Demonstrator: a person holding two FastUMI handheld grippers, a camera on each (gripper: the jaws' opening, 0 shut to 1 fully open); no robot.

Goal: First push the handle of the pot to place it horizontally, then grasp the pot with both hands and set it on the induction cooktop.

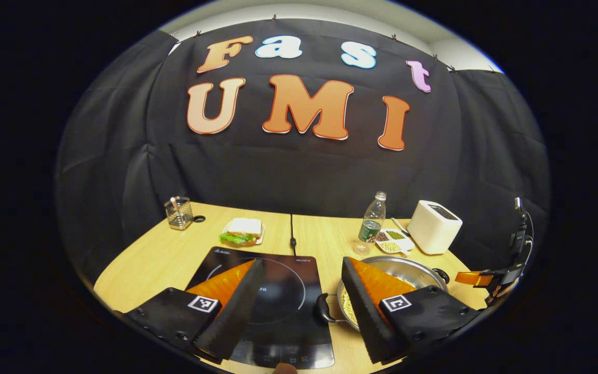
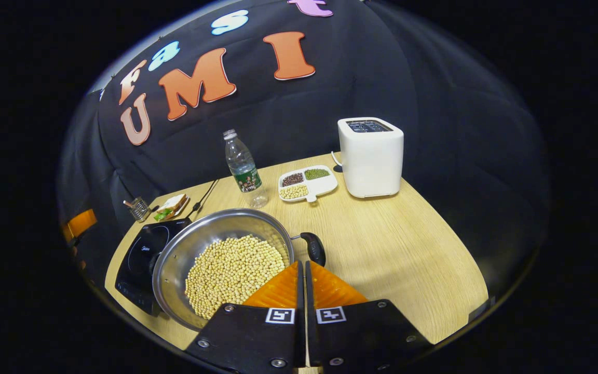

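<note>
Sitting beside the induction cooktop (image 1: 273, 306), the pot (image 2: 216, 254) points handles sideways; left jaws wide, right jaws closed empty.

- Staged kitchen corner inside a recording booth, walled by draped black cloth (image 1: 299, 171).
- Kitchen gear on a light wooden bench (image 2: 392, 249): flat black induction cooktop (image 1: 278, 291), white boxy toaster (image 2: 370, 156), round steel pot of yellow beans (image 2: 221, 259).
- Also a white divided dish of grains (image 2: 308, 184) and a clear plastic water bottle (image 2: 244, 169).
</note>
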